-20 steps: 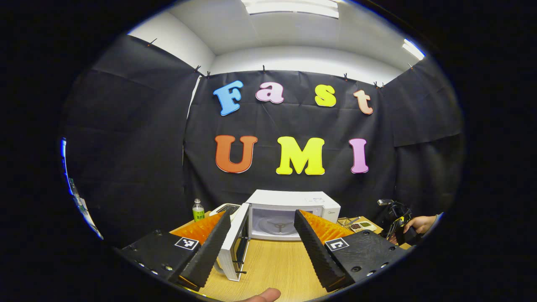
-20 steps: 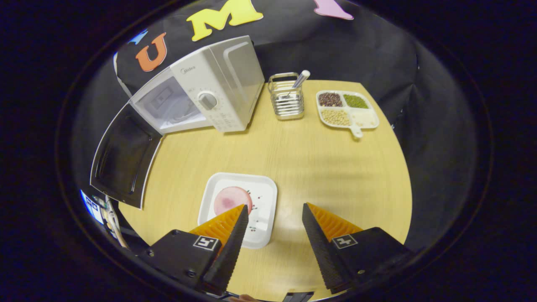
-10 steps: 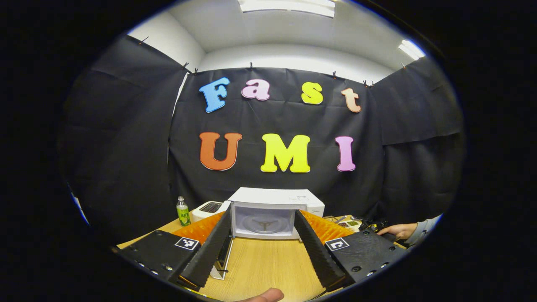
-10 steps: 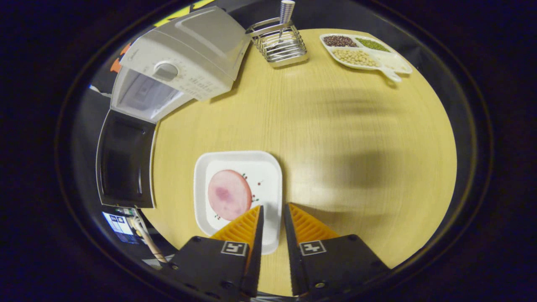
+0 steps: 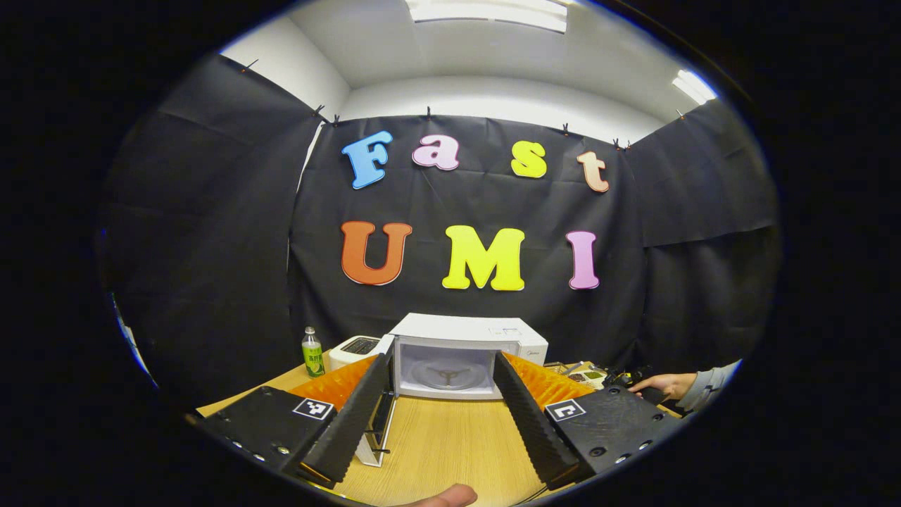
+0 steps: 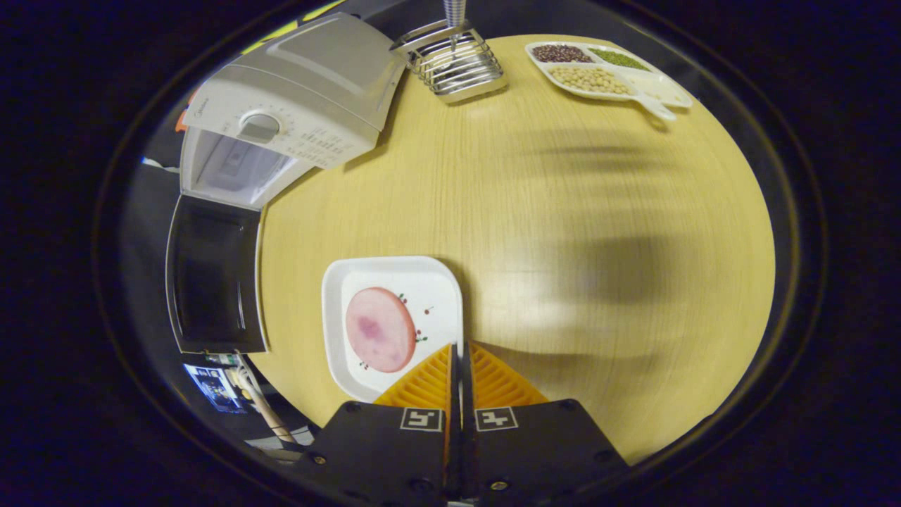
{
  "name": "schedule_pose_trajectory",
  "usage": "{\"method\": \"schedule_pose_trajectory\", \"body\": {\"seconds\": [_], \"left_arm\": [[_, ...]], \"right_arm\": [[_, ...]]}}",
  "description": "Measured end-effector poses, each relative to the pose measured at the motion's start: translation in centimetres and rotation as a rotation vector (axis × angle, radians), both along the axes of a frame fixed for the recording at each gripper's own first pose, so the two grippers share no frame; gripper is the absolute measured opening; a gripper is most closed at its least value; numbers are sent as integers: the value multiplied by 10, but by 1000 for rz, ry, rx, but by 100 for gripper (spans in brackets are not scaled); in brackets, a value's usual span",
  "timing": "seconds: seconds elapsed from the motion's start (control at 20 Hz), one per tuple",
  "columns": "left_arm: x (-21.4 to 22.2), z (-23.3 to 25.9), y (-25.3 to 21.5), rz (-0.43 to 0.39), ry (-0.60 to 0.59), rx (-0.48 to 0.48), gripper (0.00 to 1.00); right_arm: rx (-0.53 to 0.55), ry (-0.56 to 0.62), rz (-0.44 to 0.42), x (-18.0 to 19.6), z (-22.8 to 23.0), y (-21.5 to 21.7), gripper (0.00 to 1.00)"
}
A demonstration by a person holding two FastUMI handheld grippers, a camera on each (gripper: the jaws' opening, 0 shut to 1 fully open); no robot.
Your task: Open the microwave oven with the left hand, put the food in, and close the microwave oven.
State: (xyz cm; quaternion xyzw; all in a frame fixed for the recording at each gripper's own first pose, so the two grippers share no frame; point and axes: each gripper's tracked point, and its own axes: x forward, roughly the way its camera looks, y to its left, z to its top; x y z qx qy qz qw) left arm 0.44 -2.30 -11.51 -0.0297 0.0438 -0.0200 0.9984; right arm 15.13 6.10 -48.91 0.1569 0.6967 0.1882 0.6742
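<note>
The white microwave (image 5: 486, 327) stands at the back of the table, its door (image 5: 372, 440) swung out to the left and its cavity with the turntable in view. My left gripper (image 5: 441, 358) is open and empty, held back from the cavity and pointing at it. In the right gripper view the microwave (image 6: 310, 84) is at top left with the dark door (image 6: 211, 274) hanging open. A white square plate (image 6: 380, 278) carrying a pink round slice of food (image 6: 380, 329) rests on the table. My right gripper (image 6: 459, 348) is shut on the plate's near right rim.
A wire cutlery rack (image 6: 454, 67) and a divided tray of beans (image 6: 605, 70) stand at the far side of the wooden table (image 6: 563, 211). A green bottle (image 5: 312, 352) and a small white appliance (image 5: 355, 345) sit left of the microwave. A person's hand (image 5: 665, 385) is at the right.
My right gripper came down over the plate's right rim and went from wide open to shut on it. My left gripper only drifted a little, staying open.
</note>
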Motion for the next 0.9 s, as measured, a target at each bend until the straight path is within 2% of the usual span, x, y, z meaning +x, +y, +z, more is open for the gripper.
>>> {"method": "schedule_pose_trajectory", "body": {"seconds": [0.25,0.45,0.7,0.9], "left_arm": [[-10,-10,8,-5,13,-1,93],[-19,-16,19,0,15,7,93],[-33,-18,39,5,12,-17,93],[-42,-17,62,27,7,-15,93]], "right_arm": [[91,-8,-101,-13,13,5,4],[137,-52,-125,-17,31,17,4],[168,-111,-195,-23,68,35,4],[173,-149,-292,-18,84,61,4]]}}
